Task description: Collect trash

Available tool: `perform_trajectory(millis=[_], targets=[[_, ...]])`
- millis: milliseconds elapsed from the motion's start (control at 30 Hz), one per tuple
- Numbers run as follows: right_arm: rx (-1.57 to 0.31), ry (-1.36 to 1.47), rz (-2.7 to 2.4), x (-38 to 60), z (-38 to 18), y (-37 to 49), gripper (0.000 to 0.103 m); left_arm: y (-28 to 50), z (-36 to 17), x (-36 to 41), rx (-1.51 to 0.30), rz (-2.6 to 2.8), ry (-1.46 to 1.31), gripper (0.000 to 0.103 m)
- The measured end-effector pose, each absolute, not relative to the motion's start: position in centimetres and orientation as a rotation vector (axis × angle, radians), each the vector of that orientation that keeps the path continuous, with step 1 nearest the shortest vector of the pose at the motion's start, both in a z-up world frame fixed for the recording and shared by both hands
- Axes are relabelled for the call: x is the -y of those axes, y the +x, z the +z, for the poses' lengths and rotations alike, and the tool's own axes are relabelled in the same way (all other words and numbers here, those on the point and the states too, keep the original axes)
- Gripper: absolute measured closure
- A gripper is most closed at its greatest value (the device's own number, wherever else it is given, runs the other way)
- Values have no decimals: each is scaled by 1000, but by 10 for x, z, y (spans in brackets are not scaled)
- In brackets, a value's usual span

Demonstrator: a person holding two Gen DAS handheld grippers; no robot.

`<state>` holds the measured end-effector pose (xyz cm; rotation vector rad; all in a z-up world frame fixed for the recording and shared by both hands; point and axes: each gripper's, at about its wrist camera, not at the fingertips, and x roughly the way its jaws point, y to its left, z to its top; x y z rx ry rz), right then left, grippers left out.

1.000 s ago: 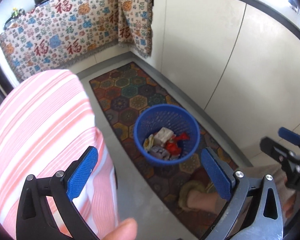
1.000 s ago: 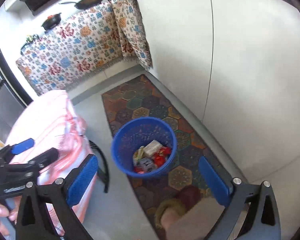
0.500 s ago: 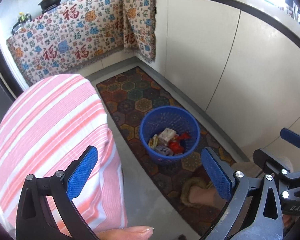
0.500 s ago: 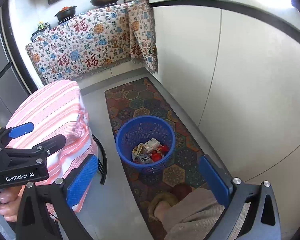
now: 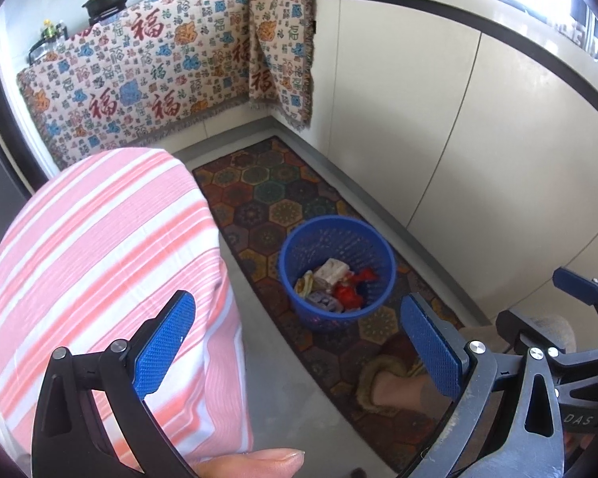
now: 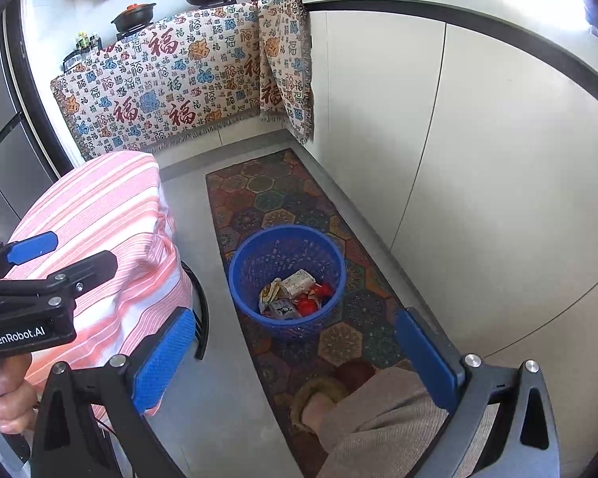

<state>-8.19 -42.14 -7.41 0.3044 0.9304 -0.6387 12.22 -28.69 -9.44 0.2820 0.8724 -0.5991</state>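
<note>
A blue plastic basket (image 5: 336, 267) (image 6: 287, 279) stands on the patterned floor rug. Inside it lie several pieces of trash (image 5: 335, 285) (image 6: 293, 294): a pale carton, red wrappers, a yellowish wrapper. My left gripper (image 5: 299, 342) hangs high above the floor, open and empty, with the basket seen between its blue pads. My right gripper (image 6: 291, 358) is also open and empty, above and nearer than the basket. The left gripper (image 6: 32, 279) shows at the left edge of the right wrist view, and the right gripper (image 5: 566, 310) at the right edge of the left wrist view.
A table under a pink striped cloth (image 5: 99, 271) (image 6: 95, 231) stands left of the basket. The hexagon rug (image 6: 283, 207) runs along white cabinets (image 6: 478, 159). A patterned cloth (image 5: 147, 75) hangs over the far counter, with pans above. A person's slippered foot (image 6: 319, 398) rests on the rug.
Both grippers have risen and pulled back from the basket, which now looks smaller and lower in view. More of the counter and pans shows. Both stay open.
</note>
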Motion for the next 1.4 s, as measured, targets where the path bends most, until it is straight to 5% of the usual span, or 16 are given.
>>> perform_trajectory(millis=[1400], targets=[[-950,311,-633,422,-79,-84,0,122,-98,284,-883,-609,301,1]])
